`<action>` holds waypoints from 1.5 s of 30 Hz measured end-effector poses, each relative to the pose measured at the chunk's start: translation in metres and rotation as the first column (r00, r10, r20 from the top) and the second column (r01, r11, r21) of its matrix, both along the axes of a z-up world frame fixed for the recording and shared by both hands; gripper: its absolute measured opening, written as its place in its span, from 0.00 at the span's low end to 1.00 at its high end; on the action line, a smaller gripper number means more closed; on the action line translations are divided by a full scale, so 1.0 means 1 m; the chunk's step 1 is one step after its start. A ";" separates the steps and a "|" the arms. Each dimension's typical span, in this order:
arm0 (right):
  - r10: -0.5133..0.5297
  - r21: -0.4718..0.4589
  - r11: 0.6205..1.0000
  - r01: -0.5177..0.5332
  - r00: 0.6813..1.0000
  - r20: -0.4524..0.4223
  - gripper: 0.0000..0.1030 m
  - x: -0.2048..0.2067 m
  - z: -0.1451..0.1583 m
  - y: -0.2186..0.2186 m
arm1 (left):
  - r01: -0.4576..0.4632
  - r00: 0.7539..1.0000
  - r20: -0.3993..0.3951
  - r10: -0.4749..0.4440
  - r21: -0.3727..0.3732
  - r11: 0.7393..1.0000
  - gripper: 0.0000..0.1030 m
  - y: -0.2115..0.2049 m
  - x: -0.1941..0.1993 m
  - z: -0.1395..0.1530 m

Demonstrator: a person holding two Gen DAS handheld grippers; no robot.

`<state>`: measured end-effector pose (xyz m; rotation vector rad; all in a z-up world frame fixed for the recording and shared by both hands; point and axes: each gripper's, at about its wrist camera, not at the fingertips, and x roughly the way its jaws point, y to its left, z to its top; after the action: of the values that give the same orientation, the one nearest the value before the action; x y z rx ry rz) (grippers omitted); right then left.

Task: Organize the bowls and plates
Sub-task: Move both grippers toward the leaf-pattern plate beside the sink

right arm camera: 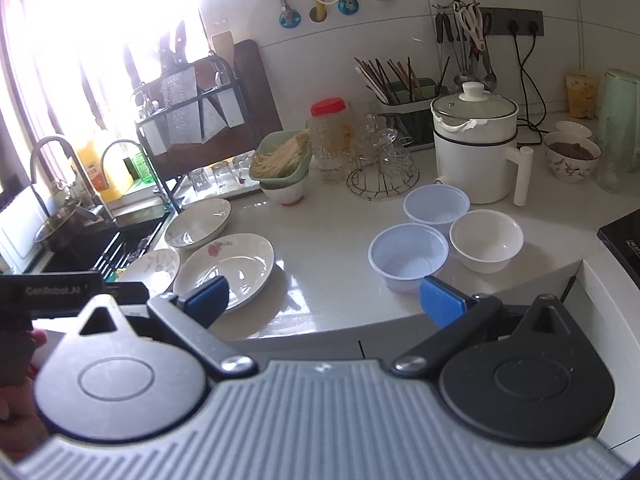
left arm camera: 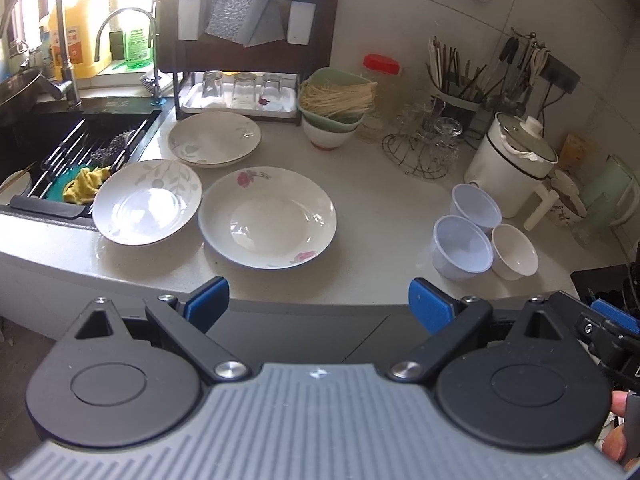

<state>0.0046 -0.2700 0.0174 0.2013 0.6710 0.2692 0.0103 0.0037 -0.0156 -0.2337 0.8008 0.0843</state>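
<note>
— What sort of place is being shown?
— A home kitchen: a sink point(left arm camera: 76, 136) with taps point(left arm camera: 36, 36) is being lit by a window, glasses point(left arm camera: 240, 89) are being kept on a dish rack point(left arm camera: 248, 40), and chopsticks point(right arm camera: 394, 76) and an electric pot point(right arm camera: 474, 152) are being stored on the counter point(left arm camera: 380, 200).

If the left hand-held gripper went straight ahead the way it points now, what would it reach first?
Most likely the rose-patterned plate, which lies on the counter just ahead of the open left hand-held gripper. Its height above the counter edge is unclear, so it might pass over the plate.
</note>
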 end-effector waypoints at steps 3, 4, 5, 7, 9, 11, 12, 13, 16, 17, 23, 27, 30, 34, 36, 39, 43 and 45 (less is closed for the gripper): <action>0.002 -0.008 1.000 -0.002 1.000 0.001 1.00 0.003 -0.001 0.006 | 0.011 1.000 0.000 -0.011 -0.012 1.000 0.95 0.004 0.008 -0.004; 0.002 -0.009 1.000 -0.002 1.000 0.001 1.00 0.003 -0.002 0.008 | 0.016 1.000 -0.002 -0.016 -0.015 1.000 0.95 0.007 0.011 -0.005; -0.002 -0.008 1.000 0.002 1.000 0.007 1.00 0.005 -0.003 0.011 | 0.020 1.000 -0.001 -0.020 -0.019 1.000 0.95 0.009 0.014 -0.006; -0.009 -0.009 1.000 0.009 1.000 0.010 1.00 0.008 -0.003 0.016 | 0.028 1.000 0.003 -0.028 -0.022 0.999 0.95 0.016 0.020 -0.007; -0.022 0.000 1.000 0.022 1.000 0.014 1.00 0.013 -0.002 0.023 | 0.040 0.999 0.014 -0.040 0.004 0.999 0.95 0.022 0.026 -0.005; -0.019 -0.018 1.000 0.019 1.000 0.016 1.00 0.018 0.000 0.031 | 0.043 0.999 0.019 -0.044 0.033 0.999 0.95 0.029 0.032 -0.004; -0.020 -0.028 0.999 0.021 1.000 0.017 1.00 0.021 0.001 0.035 | 0.044 0.999 0.024 -0.045 0.025 0.999 0.95 0.036 0.034 -0.003; -0.028 -0.029 0.999 0.028 0.999 0.020 1.00 0.023 0.003 0.038 | 0.047 0.998 0.029 -0.048 0.013 0.999 0.95 0.043 0.037 -0.002; -0.039 -0.031 0.999 0.039 0.999 0.023 1.00 0.031 0.004 0.050 | 0.055 0.998 0.029 -0.056 0.019 0.998 0.95 0.063 0.046 -0.003; -0.041 -0.030 0.999 0.041 0.999 0.024 1.00 0.035 0.005 0.057 | 0.054 0.998 0.023 -0.054 0.019 0.998 0.95 0.071 0.050 -0.003; -0.001 -0.027 1.000 0.001 1.000 0.017 0.99 0.057 0.007 0.097 | 0.060 0.998 0.010 -0.060 0.005 0.998 0.95 0.109 0.065 -0.006; 0.029 -0.028 0.999 -0.029 1.000 -0.003 0.98 0.073 0.002 0.123 | 0.075 0.997 0.009 -0.076 0.021 0.997 0.95 0.132 0.076 -0.013; 0.055 -0.064 0.996 -0.056 0.998 -0.022 0.89 0.082 -0.002 0.145 | 0.079 0.997 0.022 -0.080 0.023 0.997 0.95 0.153 0.083 -0.019; 0.068 -0.071 0.995 -0.071 0.997 -0.046 0.84 0.089 -0.005 0.170 | 0.085 0.996 0.031 -0.086 0.033 0.996 0.95 0.175 0.092 -0.025; 0.075 -0.081 0.994 -0.078 0.996 -0.049 0.82 0.092 -0.008 0.185 | 0.088 0.996 0.026 -0.089 0.037 0.995 0.95 0.187 0.097 -0.029; 0.068 -0.079 0.994 -0.073 0.996 -0.066 0.82 0.101 -0.013 0.204 | 0.088 0.996 0.005 -0.089 0.026 0.996 0.95 0.206 0.106 -0.036; 0.090 -0.072 0.993 -0.097 0.991 -0.095 0.79 0.115 -0.023 0.228 | 0.067 0.998 -0.017 -0.066 0.027 0.997 0.95 0.234 0.119 -0.049; 0.101 -0.079 0.991 -0.110 0.989 -0.108 0.77 0.123 -0.028 0.241 | 0.061 0.998 -0.037 -0.060 0.045 0.997 0.95 0.245 0.128 -0.056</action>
<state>0.1272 -0.0292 -0.0108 0.0990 0.7961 0.3327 0.1381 0.2486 -0.0719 -0.1647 0.8396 0.0499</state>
